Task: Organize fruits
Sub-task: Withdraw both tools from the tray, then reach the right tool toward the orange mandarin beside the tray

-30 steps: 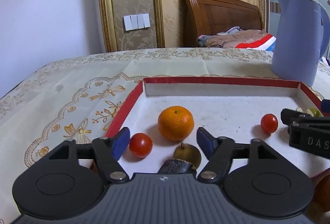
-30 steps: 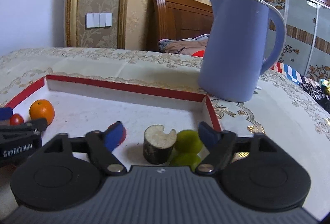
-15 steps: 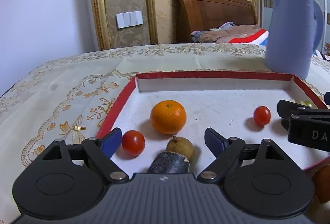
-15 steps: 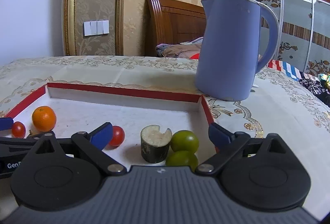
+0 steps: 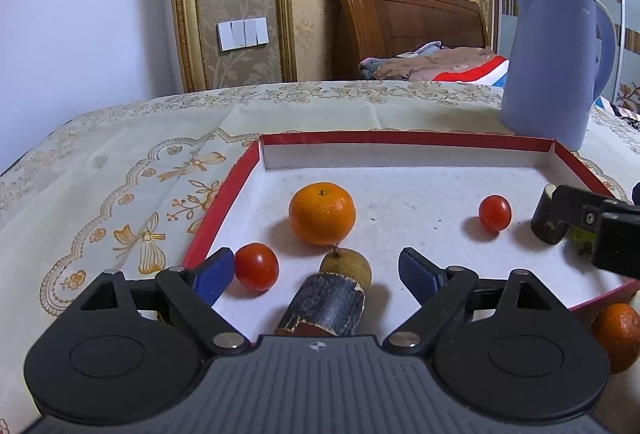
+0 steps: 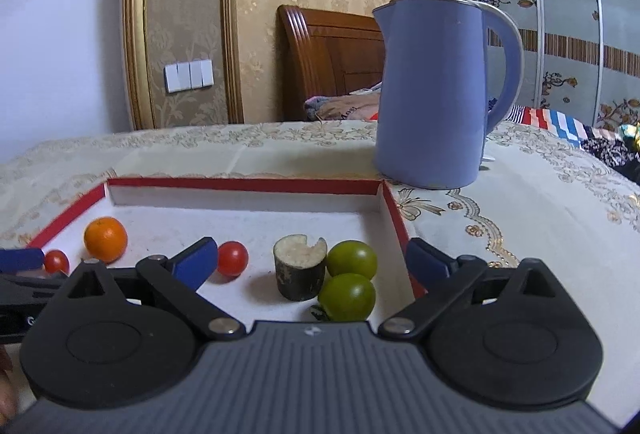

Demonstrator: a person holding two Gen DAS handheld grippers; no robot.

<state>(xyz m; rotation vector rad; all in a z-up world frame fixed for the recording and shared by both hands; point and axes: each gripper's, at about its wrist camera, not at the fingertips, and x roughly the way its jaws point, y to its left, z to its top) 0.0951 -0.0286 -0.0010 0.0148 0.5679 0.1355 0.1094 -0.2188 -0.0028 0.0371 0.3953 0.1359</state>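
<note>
**Both tools spread, fruit resting loose in red-rimmed tray**

Left tool [image 5: 316,272]: jaws stand wide apart and grip nothing. A second ago they were noticeably narrower. Between the blue pads lie a dark cane segment [image 5: 326,304] on its side and, touching its far end, a small brown fruit [image 5: 346,266]; neither pad presses on them. A red cherry tomato [image 5: 256,266] sits just beside the left pad.

Right tool [image 6: 314,264]: jaws are opening, clearly wider than a second ago, and hold nothing. Between the pads stands an upright cane stump [image 6: 300,268], pale cut face up with a notch at its rim, and two green tomatoes [image 6: 352,259] just beside it on the right, touching each other. A second red tomato [image 6: 233,258] lies near the left pad. The right pad hangs over the tray's right wall.

Further in, an orange [image 5: 322,214], smooth-skinned with a dark stem dot, rests near the tray's left wall. The tray [image 5: 400,140] is white inside, red along the rim, and lies on the counter [image 5: 120,170] with its cream, gold-patterned cloth. Another orange [image 5: 616,338] lies outside the tray at its near right corner.

Beyond the tray's far right corner a lavender kettle [image 6: 432,90] stands upright on the counter
</note>
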